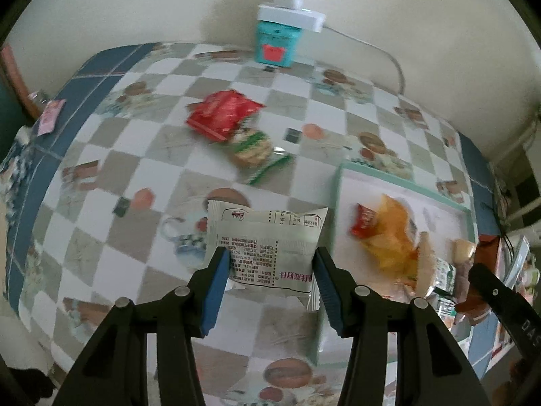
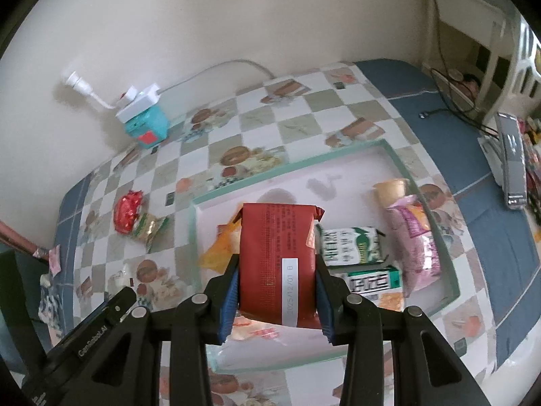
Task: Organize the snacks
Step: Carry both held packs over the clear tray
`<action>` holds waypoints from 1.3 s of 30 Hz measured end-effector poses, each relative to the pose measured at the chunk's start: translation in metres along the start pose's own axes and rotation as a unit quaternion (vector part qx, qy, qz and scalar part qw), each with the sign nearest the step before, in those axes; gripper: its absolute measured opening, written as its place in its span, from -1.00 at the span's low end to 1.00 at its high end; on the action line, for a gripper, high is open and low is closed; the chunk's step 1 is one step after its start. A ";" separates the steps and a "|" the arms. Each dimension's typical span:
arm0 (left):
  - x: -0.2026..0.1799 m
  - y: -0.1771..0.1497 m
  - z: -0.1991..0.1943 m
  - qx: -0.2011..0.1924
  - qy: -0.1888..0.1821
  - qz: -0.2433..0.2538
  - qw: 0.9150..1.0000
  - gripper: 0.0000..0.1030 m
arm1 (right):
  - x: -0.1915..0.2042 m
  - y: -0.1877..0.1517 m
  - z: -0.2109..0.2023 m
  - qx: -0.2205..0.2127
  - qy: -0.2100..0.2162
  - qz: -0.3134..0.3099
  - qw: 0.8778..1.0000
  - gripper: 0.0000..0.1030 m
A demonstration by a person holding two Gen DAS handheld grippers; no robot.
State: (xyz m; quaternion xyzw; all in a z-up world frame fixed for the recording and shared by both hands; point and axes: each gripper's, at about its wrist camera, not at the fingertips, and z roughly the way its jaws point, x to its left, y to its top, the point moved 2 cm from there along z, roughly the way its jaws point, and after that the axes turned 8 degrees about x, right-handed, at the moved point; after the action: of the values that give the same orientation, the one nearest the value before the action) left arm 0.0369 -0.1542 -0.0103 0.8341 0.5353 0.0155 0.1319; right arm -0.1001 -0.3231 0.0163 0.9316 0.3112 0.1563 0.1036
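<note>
My left gripper [image 1: 268, 272] is shut on a white snack packet [image 1: 267, 237] with printed text, held above the checked tablecloth just left of the tray [image 1: 338, 203]. My right gripper [image 2: 275, 279] is shut on a dark red snack packet [image 2: 275, 260], held over the white tray with a teal rim [image 2: 399, 165]. In the tray lie a yellow-orange bag [image 2: 219, 247], two green-and-white packets [image 2: 351, 245], a pink bag [image 2: 414, 237] and a small cup [image 2: 390, 189]. On the cloth left of the tray rest a red bag [image 1: 223, 113] and a green-striped biscuit packet [image 1: 255, 150].
A teal box [image 1: 275, 45] with a white power strip and cable on top stands at the wall. A small pink sachet [image 1: 50, 116] lies at the table's left edge. Right of the table are cables and cluttered shelving [image 2: 507, 155]. The other gripper's black body [image 2: 88, 335] shows at lower left.
</note>
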 end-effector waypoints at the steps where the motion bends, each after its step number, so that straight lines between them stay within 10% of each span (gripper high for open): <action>1: -0.004 0.000 0.002 0.001 0.000 0.006 1.000 0.02 | -0.004 0.001 0.001 0.001 -0.001 0.004 1.000 -0.19; 39: -0.115 0.005 0.052 0.024 -0.051 0.127 0.990 0.03 | -0.054 0.019 0.037 0.039 -0.034 0.061 0.997 -0.19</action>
State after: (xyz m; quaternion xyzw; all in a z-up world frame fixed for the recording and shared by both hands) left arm 0.0011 -0.2699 -0.0461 0.8978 0.4182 -0.0236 0.1359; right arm -0.1177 -0.3752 -0.0244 0.9569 0.2562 0.1185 0.0675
